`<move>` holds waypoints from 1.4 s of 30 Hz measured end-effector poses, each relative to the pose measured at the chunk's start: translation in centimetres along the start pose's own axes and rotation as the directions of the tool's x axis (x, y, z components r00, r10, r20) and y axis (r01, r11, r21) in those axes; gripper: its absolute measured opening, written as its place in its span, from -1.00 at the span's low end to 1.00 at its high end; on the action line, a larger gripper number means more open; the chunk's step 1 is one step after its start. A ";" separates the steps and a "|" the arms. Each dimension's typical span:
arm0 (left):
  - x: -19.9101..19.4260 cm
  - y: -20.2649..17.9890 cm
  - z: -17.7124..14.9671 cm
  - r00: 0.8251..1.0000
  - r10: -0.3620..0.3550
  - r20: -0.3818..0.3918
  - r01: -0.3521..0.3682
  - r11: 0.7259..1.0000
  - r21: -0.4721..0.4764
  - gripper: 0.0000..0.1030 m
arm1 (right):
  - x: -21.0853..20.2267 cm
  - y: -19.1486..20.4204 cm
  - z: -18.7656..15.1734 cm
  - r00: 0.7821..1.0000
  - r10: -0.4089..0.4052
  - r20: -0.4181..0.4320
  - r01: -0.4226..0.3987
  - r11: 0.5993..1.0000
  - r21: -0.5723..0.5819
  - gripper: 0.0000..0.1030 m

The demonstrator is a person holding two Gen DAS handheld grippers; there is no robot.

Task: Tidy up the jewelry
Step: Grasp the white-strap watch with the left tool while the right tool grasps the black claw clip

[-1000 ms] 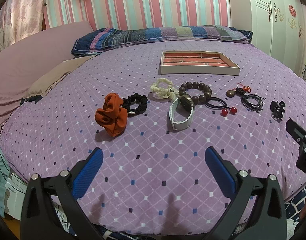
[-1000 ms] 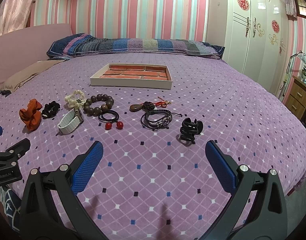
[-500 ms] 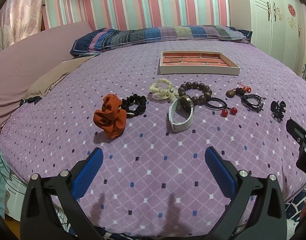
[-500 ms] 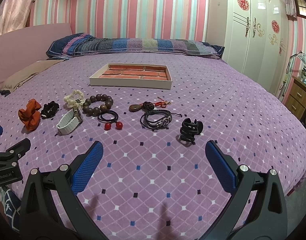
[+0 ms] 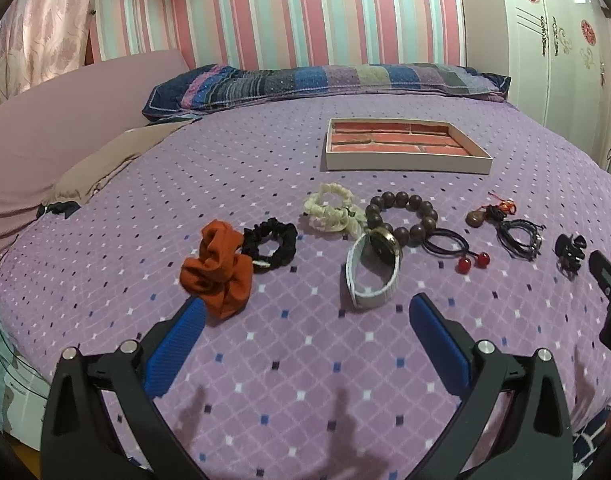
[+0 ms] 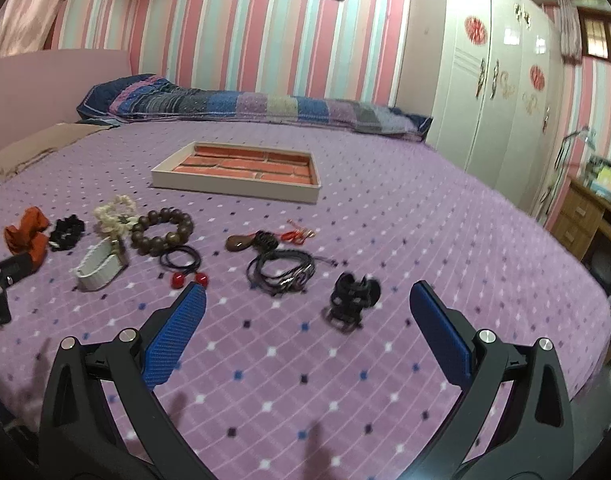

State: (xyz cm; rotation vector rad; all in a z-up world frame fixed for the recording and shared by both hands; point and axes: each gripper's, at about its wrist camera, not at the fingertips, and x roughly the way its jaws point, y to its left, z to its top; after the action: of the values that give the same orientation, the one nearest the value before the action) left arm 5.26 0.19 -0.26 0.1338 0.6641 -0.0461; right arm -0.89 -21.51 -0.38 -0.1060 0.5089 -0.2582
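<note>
A row of jewelry lies on the purple bedspread: orange scrunchie [image 5: 217,270], black scrunchie [image 5: 271,244], cream scrunchie [image 5: 329,208], white-strap watch [image 5: 371,270], brown bead bracelet [image 5: 401,216], black hair tie with red beads [image 5: 453,248], black cord bracelets [image 6: 281,270], black hair claw [image 6: 351,298]. A brick-lined tray [image 5: 403,148] sits behind them. My left gripper [image 5: 305,328] is open and empty, just short of the orange scrunchie and watch. My right gripper [image 6: 307,316] is open and empty, close to the hair claw.
A striped pillow [image 5: 325,82] lies along the bed's far edge, and a pink headboard [image 5: 65,112] stands at the left. White wardrobes [image 6: 497,92] and a wooden desk [image 6: 585,216] stand to the right of the bed. The bed's front edge runs below both grippers.
Both grippers have moved forward toward the row of jewelry. The right wrist view is slightly blurred from motion. Both stay open, and no item has moved.
</note>
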 end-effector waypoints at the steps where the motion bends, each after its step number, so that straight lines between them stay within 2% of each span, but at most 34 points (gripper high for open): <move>1: 0.3 0.0 0.1 1.000 -0.007 -0.003 0.007 1.000 -0.001 0.93 | 0.2 -0.2 0.1 1.000 -0.004 0.008 0.004 1.000 0.000 0.92; 4: 1.6 -0.1 0.7 0.999 -0.034 -0.024 0.034 0.999 -0.006 0.93 | 0.9 -0.9 0.1 0.999 -0.028 0.028 0.028 1.000 0.013 0.92; 11: 5.0 -0.8 1.4 0.997 -0.035 -0.070 0.036 0.999 0.015 0.93 | 4.6 -2.2 -0.3 0.997 -0.059 -0.041 0.060 0.997 0.042 0.92; 20: 8.0 -2.2 2.1 0.994 -0.082 -0.079 0.087 0.994 0.064 0.91 | 8.0 -2.8 -1.1 0.992 -0.069 -0.103 0.076 0.995 0.067 0.92; 21: 8.3 -2.3 2.1 0.993 -0.088 -0.080 0.093 0.993 0.068 0.85 | 8.2 -2.8 -1.2 0.992 -0.070 -0.107 0.077 0.995 0.067 0.92; 22: 8.4 -2.3 2.1 0.992 -0.094 -0.082 0.100 0.993 0.068 0.68 | 8.4 -2.8 -1.3 0.991 -0.070 -0.110 0.078 0.995 0.068 0.92; 23: 8.6 -2.2 2.1 0.992 -0.096 -0.086 0.102 0.993 0.066 0.60 | 8.5 -2.8 -1.3 0.991 -0.069 -0.112 0.077 0.995 0.069 0.92; 27: 9.3 -1.8 2.1 0.988 -0.116 -0.105 0.122 0.991 0.048 0.43 | 8.9 -3.0 -1.4 0.990 -0.074 -0.116 0.083 0.994 0.074 0.92; 30: 9.8 -1.7 2.1 0.981 -0.150 -0.125 0.156 0.987 0.041 0.15 | 9.3 -3.1 -1.6 0.989 -0.081 -0.123 0.090 0.993 0.075 0.92; 33: 10.4 -1.7 1.9 0.978 -0.159 -0.139 0.166 0.985 0.046 0.09 | 9.5 -3.4 -1.8 0.988 -0.092 -0.127 0.102 0.992 0.078 0.92; 40: 11.9 -1.4 1.6 0.964 -0.196 -0.178 0.202 0.979 0.017 -0.21 | 10.2 -4.1 -1.8 0.987 -0.086 -0.137 0.102 0.988 0.113 0.92; 42: 12.1 -1.3 1.4 0.962 -0.203 -0.185 0.208 0.978 0.006 -0.21 | 10.3 -4.1 -1.8 0.987 -0.083 -0.138 0.099 0.989 0.114 0.92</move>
State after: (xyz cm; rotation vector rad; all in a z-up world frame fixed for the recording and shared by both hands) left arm 15.52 -1.25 -6.72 0.0938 0.8602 -0.2448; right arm 6.02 -28.29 -6.09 0.0055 0.6203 -0.3866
